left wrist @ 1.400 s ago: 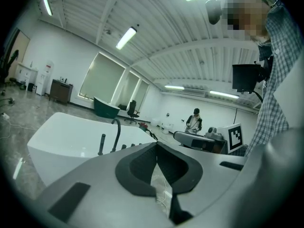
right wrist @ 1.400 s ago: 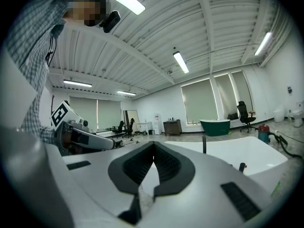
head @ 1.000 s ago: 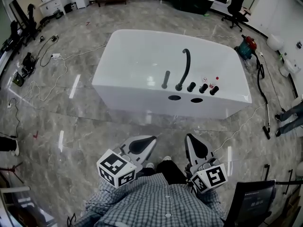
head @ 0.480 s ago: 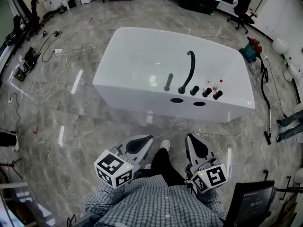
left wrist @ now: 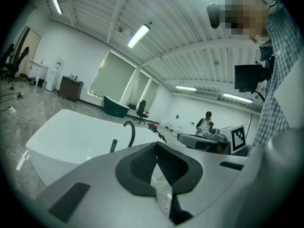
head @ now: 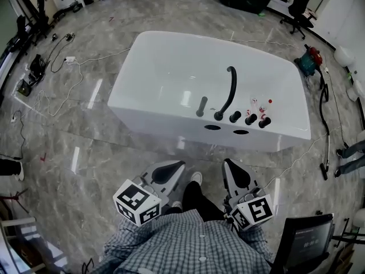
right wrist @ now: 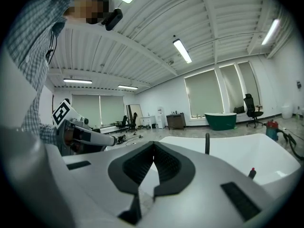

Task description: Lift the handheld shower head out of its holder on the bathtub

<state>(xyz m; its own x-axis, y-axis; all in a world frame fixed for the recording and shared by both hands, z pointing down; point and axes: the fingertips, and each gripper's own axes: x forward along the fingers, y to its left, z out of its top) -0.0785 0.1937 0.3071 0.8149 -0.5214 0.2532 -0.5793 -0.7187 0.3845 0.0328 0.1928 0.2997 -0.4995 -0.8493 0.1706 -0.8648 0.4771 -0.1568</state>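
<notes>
The white bathtub [head: 171, 79] stands on the marble floor ahead of me. On its near rim a slim black handheld shower head [head: 201, 106] stands upright in its holder, left of the curved black spout [head: 228, 90] and three black knobs [head: 250, 119]. My left gripper [head: 171, 169] and right gripper [head: 234, 173] are held low near my body, well short of the tub, both shut and empty. The left gripper view shows the shower head [left wrist: 113, 145] and spout [left wrist: 130, 132] beyond the closed left gripper [left wrist: 156, 144]. In the right gripper view, the right gripper [right wrist: 153, 145] is closed too.
Two dark holes [head: 212, 127] mark the tub's near wall. Cables and a power strip [head: 63, 56] lie on the floor at left. A vacuum cleaner [head: 311, 60] with its hose lies at right, near another person's legs [head: 351, 150]. A monitor [head: 305, 241] stands at my lower right.
The bathtub has drawn nearer and sits lower in the head view as I step toward it. Both grippers keep their place before my body, still shut.
</notes>
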